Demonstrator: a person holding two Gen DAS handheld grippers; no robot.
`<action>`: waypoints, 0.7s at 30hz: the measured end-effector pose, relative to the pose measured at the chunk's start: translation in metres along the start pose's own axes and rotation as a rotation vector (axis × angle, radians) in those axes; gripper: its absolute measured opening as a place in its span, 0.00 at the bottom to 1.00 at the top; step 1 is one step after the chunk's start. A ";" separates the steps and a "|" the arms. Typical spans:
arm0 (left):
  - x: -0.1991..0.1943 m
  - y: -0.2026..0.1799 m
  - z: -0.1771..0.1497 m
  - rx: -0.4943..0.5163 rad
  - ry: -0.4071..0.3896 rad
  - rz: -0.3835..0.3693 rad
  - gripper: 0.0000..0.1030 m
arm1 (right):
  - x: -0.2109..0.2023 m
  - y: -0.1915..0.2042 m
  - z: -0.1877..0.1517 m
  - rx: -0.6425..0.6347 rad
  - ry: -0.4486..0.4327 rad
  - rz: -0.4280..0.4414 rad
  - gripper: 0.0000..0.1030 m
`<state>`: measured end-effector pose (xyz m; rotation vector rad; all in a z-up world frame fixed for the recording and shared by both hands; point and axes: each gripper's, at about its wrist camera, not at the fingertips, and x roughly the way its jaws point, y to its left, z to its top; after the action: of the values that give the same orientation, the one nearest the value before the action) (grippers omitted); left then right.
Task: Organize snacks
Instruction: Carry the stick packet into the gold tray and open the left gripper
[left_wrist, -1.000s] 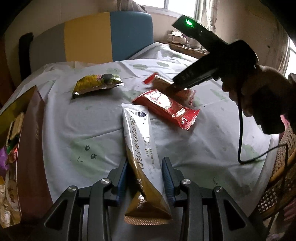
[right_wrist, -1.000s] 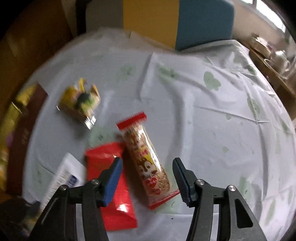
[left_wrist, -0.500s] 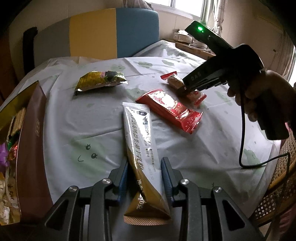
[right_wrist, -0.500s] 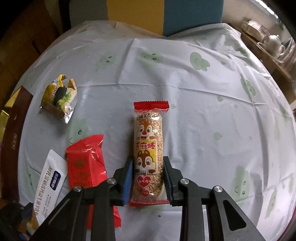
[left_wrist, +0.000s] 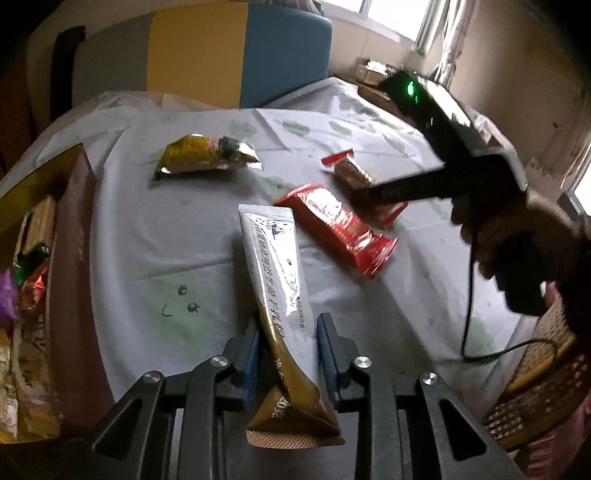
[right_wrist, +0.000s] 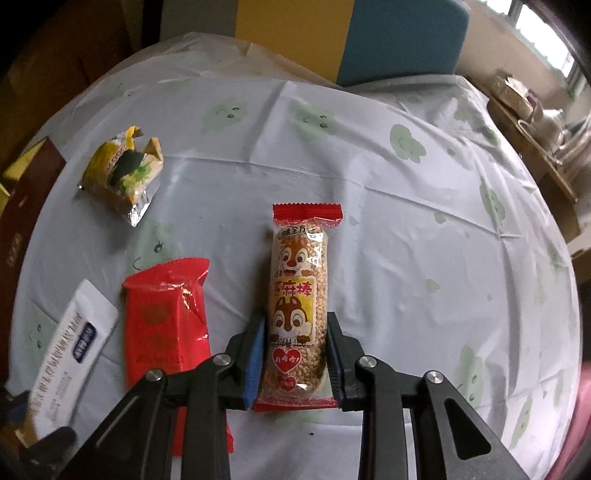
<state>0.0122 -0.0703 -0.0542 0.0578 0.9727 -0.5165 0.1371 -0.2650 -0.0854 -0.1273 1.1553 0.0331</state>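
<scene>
Dim room, window (left_wrist: 391, 14) glare, fisheye-bent edges — dark corners, slight blur

Open tabletop (right_wrist: 424, 229): wide bare cloth right of the squirrel bar (right_wrist: 299, 295).
Crowded left: red packet (right_wrist: 166, 317), white sachet (right_wrist: 70, 347), brown box (left_wrist: 74, 280) at the edge.

Snack box (left_wrist: 74, 258) cut off left

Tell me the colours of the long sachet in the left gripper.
Silver-white sachet fading to gold; clearest in the left wrist view.
</scene>
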 end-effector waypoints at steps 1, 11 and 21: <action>-0.006 0.003 0.002 -0.016 -0.011 -0.005 0.28 | 0.000 0.002 -0.001 -0.002 -0.002 -0.004 0.29; -0.086 0.084 0.026 -0.268 -0.165 0.034 0.28 | -0.007 0.009 -0.007 -0.030 -0.016 -0.030 0.29; -0.104 0.206 0.022 -0.558 -0.132 0.199 0.28 | -0.011 0.015 -0.009 -0.047 -0.016 -0.047 0.29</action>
<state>0.0732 0.1455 0.0043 -0.3725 0.9407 -0.0531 0.1233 -0.2507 -0.0800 -0.1957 1.1357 0.0198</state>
